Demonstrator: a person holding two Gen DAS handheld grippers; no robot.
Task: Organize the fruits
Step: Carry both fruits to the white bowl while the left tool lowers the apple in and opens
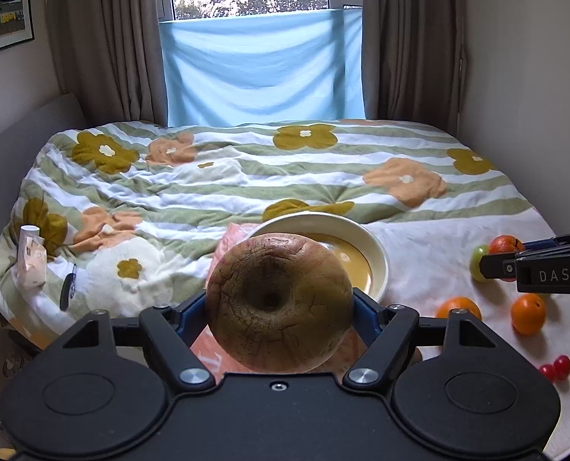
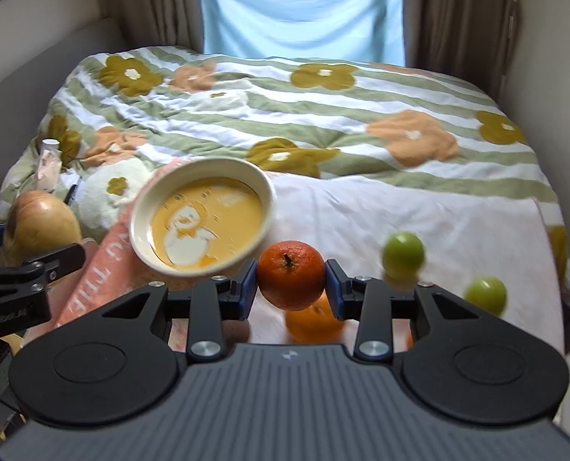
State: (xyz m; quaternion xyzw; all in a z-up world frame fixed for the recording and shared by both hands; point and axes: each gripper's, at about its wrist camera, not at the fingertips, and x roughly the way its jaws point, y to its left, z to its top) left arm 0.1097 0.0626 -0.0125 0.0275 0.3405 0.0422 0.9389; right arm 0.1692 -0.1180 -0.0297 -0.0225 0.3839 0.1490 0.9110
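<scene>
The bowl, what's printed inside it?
A white chick on yellow inside the cream-rimmed bowl, clearest in the right wrist view.

bed w/ floral quilt (image 2: pixel 362 107); bowl (image 2: pixel 264 188), oranges (image 1: pixel 527 313), green fruits (image 2: pixel 484 294)

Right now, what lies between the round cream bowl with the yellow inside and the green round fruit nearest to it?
In the right wrist view, only the small orange citrus fruit clamped in the right gripper sits between the bowl and green fruit.
</scene>
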